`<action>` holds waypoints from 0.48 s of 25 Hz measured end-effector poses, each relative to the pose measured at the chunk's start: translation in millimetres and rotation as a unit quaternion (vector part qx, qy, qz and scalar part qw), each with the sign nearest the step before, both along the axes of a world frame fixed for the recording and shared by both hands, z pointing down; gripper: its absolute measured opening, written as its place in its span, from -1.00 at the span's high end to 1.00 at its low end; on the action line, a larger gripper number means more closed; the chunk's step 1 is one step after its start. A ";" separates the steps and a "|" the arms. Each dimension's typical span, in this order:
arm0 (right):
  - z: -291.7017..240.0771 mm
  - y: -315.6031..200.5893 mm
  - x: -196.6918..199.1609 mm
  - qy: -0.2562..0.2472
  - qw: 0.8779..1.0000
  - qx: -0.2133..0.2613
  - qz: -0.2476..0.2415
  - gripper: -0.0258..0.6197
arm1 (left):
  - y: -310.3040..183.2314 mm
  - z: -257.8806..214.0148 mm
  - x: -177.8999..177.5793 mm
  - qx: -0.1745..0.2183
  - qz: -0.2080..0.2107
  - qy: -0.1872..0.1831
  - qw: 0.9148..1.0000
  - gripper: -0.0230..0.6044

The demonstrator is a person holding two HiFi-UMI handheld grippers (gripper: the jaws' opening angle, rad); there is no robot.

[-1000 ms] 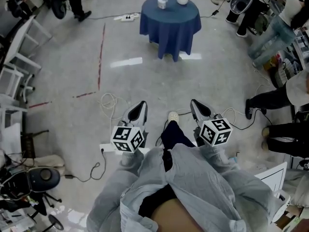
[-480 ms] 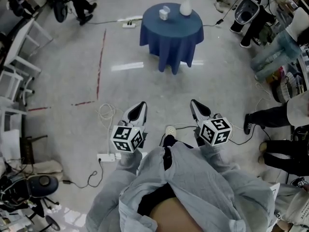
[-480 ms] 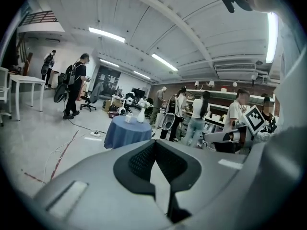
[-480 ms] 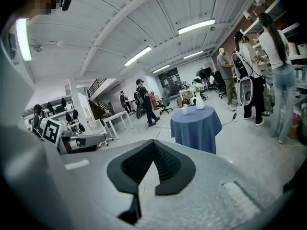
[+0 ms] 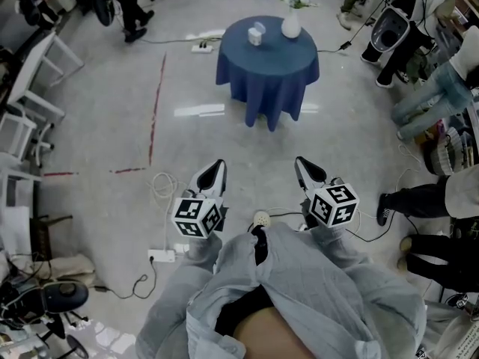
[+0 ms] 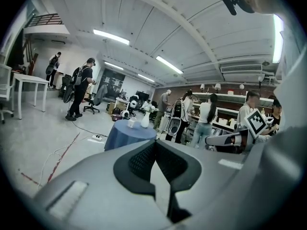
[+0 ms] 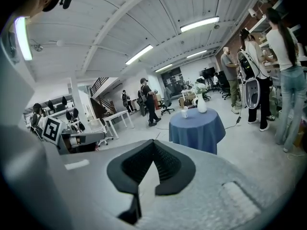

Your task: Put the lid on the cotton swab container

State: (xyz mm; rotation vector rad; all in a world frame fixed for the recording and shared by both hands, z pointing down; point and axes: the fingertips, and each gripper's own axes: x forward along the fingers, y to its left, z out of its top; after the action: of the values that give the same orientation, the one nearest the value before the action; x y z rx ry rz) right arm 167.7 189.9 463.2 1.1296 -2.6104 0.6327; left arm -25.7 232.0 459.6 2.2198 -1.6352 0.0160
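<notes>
The swab box [image 5: 256, 34] sits on the left part of the blue bench [image 5: 273, 66], which is far ahead and about midway between my left tongs [image 5: 217, 164] and right tongs [image 5: 301, 161], both pressed together and holding nothing.

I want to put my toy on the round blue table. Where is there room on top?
The near half of the blue table, from the cloth's front edge up to the two things on it, is bare. So is the left side beside the small container. The far part is crowded: the container and the white vase stand there with only a narrow gap between them.
</notes>
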 end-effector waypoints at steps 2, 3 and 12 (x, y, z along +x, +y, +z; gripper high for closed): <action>1.4 -10.7 3.4 -0.001 1.000 0.001 0.001 0.92 | -10.6 0.7 1.6 0.003 -0.003 -0.001 1.000 0.88; 2.0 -15.3 6.0 -0.003 1.000 0.001 0.003 0.92 | -15.0 0.3 3.0 0.006 -0.005 -0.003 1.000 0.88; 6.2 -14.2 4.8 -0.022 1.000 -0.013 -0.003 0.92 | -16.8 -0.4 15.1 0.005 -0.006 0.006 1.000 0.88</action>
State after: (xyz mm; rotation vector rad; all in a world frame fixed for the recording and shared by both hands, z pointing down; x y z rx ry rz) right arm 172.5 175.7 469.4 1.1133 -2.6322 0.6956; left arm -10.6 215.2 459.2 2.2136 -1.6450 -0.0087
